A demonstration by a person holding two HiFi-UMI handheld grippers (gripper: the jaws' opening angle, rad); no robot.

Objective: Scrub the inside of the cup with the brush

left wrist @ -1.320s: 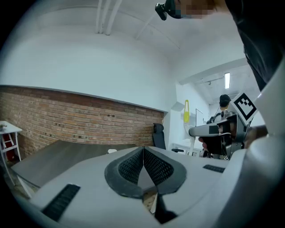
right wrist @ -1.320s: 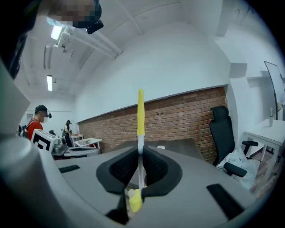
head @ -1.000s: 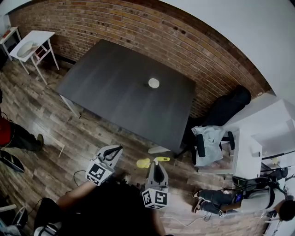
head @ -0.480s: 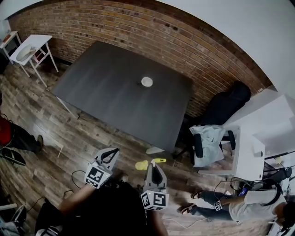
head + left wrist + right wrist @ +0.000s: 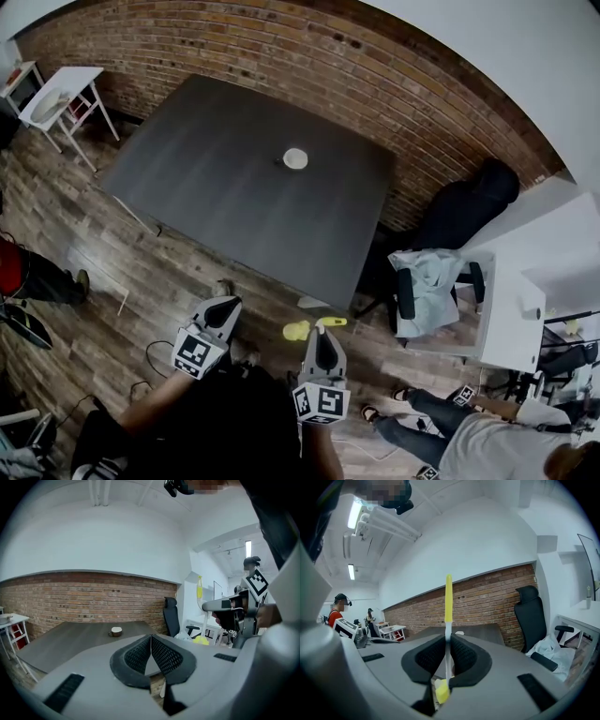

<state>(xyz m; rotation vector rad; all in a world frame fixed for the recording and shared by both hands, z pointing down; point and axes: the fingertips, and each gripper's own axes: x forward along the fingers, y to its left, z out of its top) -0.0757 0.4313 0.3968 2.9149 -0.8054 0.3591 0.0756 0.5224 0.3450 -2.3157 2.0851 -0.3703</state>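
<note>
**Approach stage: brush gripped, cup not yet reached**

The right gripper [image 5: 322, 337] has its jaws clamped on the brush [image 5: 448, 616]. The thin white stem sits between the pads, the yellow handle stands up past them, and a yellow end shows below. The left gripper [image 5: 223, 309] has its pads pressed together with nothing between them. The cup [image 5: 295, 158] stands upright on the dark table [image 5: 206, 178], towards the brick-wall side. It is well apart from both grippers, which hang over the floor short of the table's near edge.

Judgement: no scrubbing has begun and the step in hand is the walk-up. The next move calls for closing on the table. The left gripper should open to steady the cup, and the brush's working end should be turned down into the cup mouth.
</note>
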